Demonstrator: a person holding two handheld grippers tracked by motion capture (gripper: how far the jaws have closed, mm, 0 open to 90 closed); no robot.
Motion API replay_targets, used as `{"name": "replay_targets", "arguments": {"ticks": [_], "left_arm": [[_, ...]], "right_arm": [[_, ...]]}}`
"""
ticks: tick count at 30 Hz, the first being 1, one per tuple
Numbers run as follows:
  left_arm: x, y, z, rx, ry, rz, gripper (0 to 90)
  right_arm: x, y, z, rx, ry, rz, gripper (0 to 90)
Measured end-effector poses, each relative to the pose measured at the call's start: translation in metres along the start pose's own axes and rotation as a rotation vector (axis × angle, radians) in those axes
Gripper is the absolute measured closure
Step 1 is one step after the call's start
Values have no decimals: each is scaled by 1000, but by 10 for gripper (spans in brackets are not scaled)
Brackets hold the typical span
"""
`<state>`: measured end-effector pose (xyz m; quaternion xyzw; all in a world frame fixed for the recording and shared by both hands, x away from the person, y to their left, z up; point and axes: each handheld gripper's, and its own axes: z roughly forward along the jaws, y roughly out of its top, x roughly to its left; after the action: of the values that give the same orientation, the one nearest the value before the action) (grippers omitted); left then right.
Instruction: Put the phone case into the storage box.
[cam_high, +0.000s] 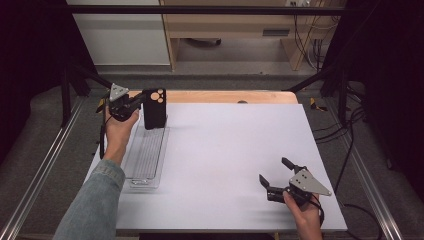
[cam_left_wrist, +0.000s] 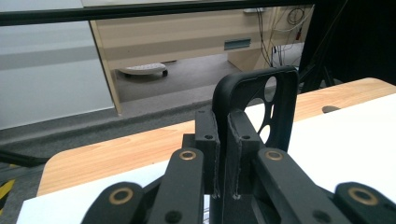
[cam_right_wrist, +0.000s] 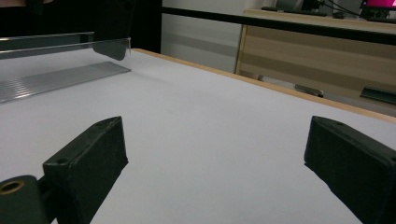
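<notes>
Gripping a matte black phone case (cam_high: 154, 108), left fingers (cam_left_wrist: 224, 154) clamped; right fingers (cam_high: 274, 173) spread, empty.

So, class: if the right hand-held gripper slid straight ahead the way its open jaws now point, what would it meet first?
Probably nothing nearby: the right hand-held gripper points up-left over bare white table. Farther along that line stands the clear tray, with the black phone case above its far end, though depth is hard to judge.

Black left gripper (cam_high: 141, 101), grey three-cornered plate, brass-ringed screws, denim sleeve (cam_high: 95, 205)
</notes>
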<state>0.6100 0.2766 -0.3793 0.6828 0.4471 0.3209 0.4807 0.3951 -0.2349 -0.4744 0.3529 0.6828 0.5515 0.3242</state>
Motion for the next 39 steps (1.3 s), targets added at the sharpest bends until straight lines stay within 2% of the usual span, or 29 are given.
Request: {"name": "replay_targets", "arguments": {"ticks": [9,19,24,39], "left_arm": [[3,-1,-1,2,4,2,838],[1,-2,1,12,-2,10,838],[-4,-3,4,30,-9,39,837],[-3,-4,5,30,-9,30,837]], "right_arm": [[1,0,0,3,2,-3,59],[0,0,0,1,-5,-3,59],[0,0,0,0,-4,-3,59],[0,0,0,0,-5,-3,59]]}}
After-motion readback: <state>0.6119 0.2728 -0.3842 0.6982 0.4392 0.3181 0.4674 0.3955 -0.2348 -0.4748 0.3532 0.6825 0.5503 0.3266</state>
